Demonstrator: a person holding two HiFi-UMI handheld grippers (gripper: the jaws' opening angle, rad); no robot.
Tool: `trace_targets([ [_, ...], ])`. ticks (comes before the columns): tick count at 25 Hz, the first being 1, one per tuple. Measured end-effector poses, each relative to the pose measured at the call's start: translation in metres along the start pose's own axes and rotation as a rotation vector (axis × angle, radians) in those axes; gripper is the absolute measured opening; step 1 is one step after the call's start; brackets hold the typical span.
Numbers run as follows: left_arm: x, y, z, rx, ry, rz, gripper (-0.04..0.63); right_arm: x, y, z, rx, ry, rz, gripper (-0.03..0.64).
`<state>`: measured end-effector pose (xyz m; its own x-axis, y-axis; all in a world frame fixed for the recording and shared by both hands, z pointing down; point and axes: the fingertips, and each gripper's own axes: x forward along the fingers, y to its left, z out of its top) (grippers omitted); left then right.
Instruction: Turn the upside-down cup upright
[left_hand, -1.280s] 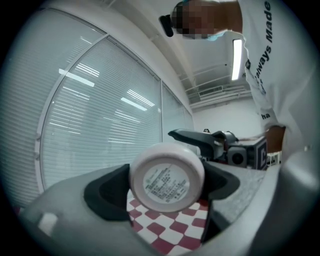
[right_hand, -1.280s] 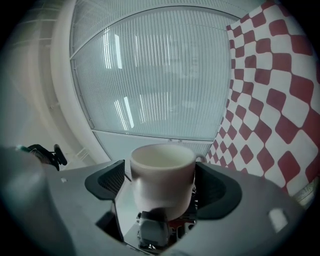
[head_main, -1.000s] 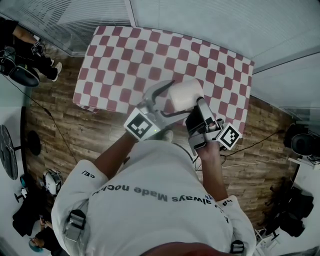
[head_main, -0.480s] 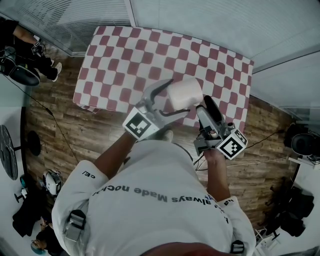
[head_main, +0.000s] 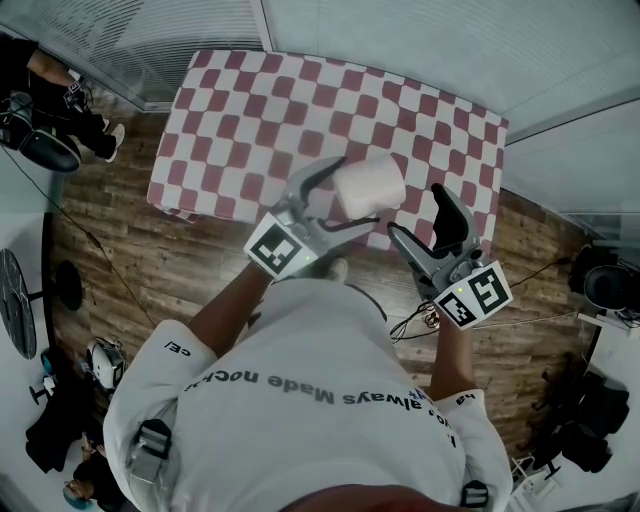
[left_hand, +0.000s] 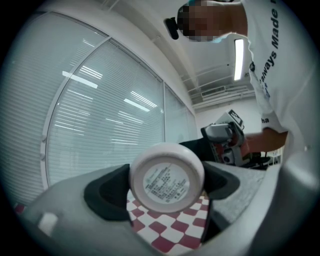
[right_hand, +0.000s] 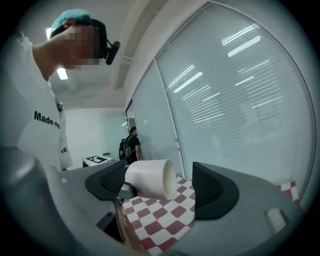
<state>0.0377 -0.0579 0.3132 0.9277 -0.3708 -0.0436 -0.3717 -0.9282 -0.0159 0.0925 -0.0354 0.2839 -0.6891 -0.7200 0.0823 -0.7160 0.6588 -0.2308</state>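
Note:
A white cup (head_main: 372, 183) lies on its side in the air above the near edge of the red-and-white checked table (head_main: 250, 110). My left gripper (head_main: 352, 195) is shut on it across its body. In the left gripper view the cup's labelled base (left_hand: 166, 177) faces the camera between the dark pads (left_hand: 107, 192). My right gripper (head_main: 415, 210) stands open to the right of the cup and apart from it. Its jaws have just been opening, with nothing between them. In the right gripper view the cup (right_hand: 150, 178) shows beyond the jaws, mouth toward the right.
The table stands against a glass wall with blinds (head_main: 180, 30). Wooden floor (head_main: 150, 250) lies in front of it, with cables (head_main: 500, 300) at the right. A person (head_main: 50, 75) stands at the far left, and dark equipment (head_main: 600, 285) sits at the right edge.
My right gripper has drawn away from the cup to the right and rolled, so its marker cube now faces up. The left gripper and the cup have stayed in place.

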Motion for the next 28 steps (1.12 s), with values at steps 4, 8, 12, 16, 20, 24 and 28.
trace_targets([
  [4,0.000,-0.003,-0.001,0.005,0.005,-0.008,0.441,0.000,0.006,0.003,-0.163,0.066,0.015,0.420],
  [8,-0.002,-0.006,-0.002,0.006,0.009,-0.015,0.441,0.007,0.014,0.003,-0.337,0.138,0.017,0.425],
  [12,-0.003,-0.009,-0.003,0.001,0.015,-0.020,0.441,0.012,0.020,-0.003,-0.517,0.230,0.057,0.426],
  [16,-0.005,-0.011,-0.004,0.007,0.016,-0.030,0.442,0.015,0.025,-0.019,-0.656,0.376,0.108,0.431],
  [20,-0.006,-0.013,-0.005,0.011,0.021,-0.043,0.442,0.019,0.026,-0.028,-0.776,0.475,0.162,0.433],
  [24,-0.005,-0.017,-0.006,0.024,0.025,-0.060,0.442,0.020,0.024,-0.037,-0.881,0.571,0.212,0.433],
  [28,-0.004,-0.020,-0.007,0.012,0.021,-0.062,0.442,0.026,0.021,-0.048,-0.968,0.657,0.248,0.440],
])
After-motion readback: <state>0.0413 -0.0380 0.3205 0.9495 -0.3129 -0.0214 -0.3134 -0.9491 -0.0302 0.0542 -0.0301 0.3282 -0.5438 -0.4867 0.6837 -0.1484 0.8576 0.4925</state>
